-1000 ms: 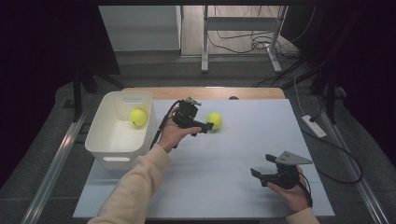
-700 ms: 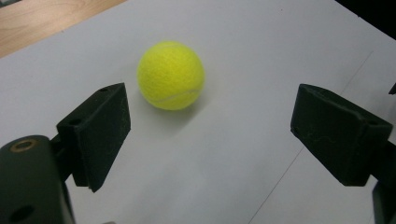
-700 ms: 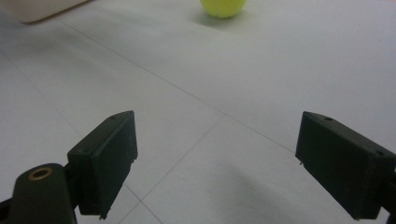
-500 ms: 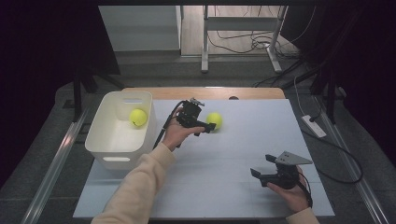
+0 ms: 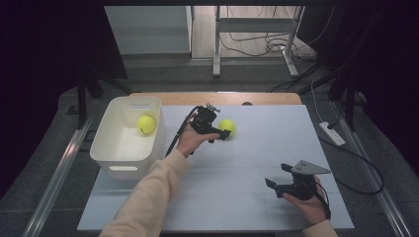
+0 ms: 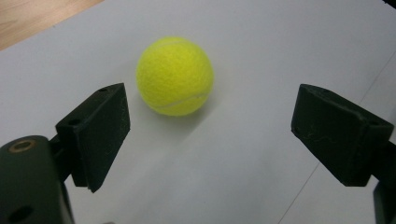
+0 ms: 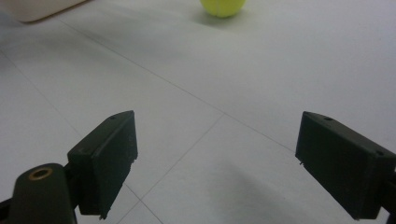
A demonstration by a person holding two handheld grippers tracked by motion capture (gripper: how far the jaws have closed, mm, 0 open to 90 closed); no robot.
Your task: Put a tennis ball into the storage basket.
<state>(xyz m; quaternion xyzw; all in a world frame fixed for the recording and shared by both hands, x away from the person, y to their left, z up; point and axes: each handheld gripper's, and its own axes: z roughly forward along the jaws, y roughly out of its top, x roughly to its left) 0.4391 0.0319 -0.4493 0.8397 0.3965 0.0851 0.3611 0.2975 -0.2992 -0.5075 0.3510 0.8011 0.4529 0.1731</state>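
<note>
Place: a lab or test room set up for recording.
Tabletop (image 5: 247,197): covered in plain white sheets, a bare wooden edge at the far side.
Floor (image 5: 257,74): grey, with loose cables (image 5: 257,47) beyond the tabletop and a power strip (image 5: 332,133) at the right.
Surroundings: dark curtains left and right, metal frame legs (image 5: 216,44) at the far end.

Tool (image 7: 215,168): both black jaws rise from the lower edge, set wide apart, nothing between them.
Bench (image 7: 261,74): pale surface with thin seam lines crossing ahead of the tool.
Ball (image 7: 223,7): yellow-green, far ahead, resting on bench, cut by top edge.
Bin (image 7: 42,8): white corner, far ahead-left.
</note>
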